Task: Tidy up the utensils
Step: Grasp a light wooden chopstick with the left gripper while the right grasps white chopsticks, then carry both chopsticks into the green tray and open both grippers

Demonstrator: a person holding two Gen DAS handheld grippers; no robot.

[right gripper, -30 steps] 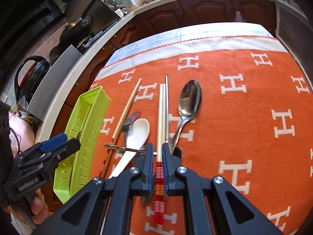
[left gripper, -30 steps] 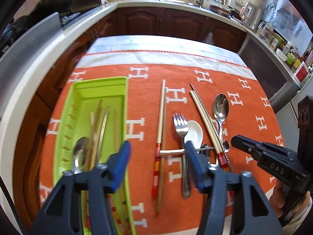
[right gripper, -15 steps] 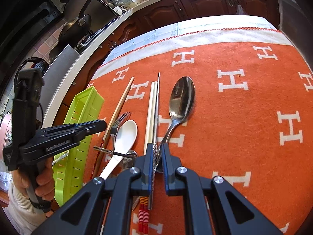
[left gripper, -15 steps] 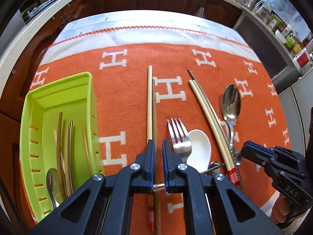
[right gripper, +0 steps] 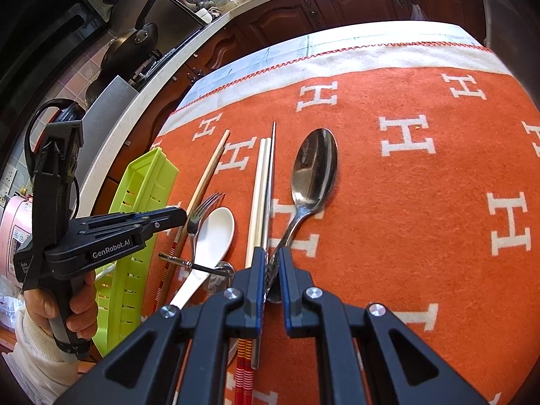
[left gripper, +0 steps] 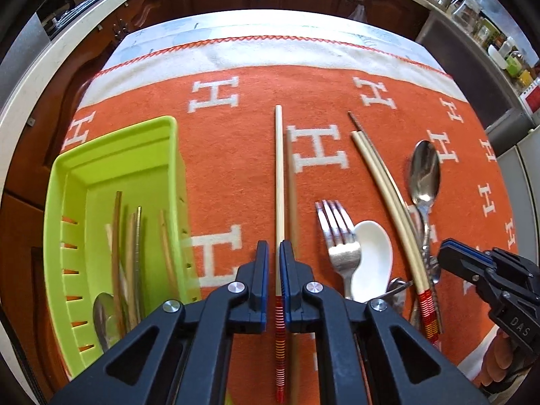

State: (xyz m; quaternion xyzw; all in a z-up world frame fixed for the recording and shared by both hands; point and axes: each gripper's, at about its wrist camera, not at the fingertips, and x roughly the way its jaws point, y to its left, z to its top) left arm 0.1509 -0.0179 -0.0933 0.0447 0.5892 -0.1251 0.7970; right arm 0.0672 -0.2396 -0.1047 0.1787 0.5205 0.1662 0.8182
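My left gripper (left gripper: 273,263) points down at the orange cloth (left gripper: 236,155) and is shut on a cream chopstick (left gripper: 278,168) with red bands at its near end. A darker chopstick (left gripper: 292,202) lies right against it. To the right lie a fork (left gripper: 334,229), a white spoon (left gripper: 371,253), a cream chopstick pair (left gripper: 388,202) and a metal spoon (left gripper: 423,172). My right gripper (right gripper: 271,270) hovers shut over the metal spoon's handle (right gripper: 290,236) and a metal chopstick (right gripper: 271,175). I see no grip on either.
A lime-green tray (left gripper: 114,141) stands at the left of the cloth and holds several chopsticks and a spoon. A small metal teaspoon (right gripper: 189,264) lies across the white spoon's handle. Dark cabinets and a countertop ring the table; the cloth's right half (right gripper: 422,202) is bare.
My left gripper moved right from above the tray, came down to the cloth and shut on the red-banded chopstick. My right gripper stayed shut and drifted slightly right over the utensils.
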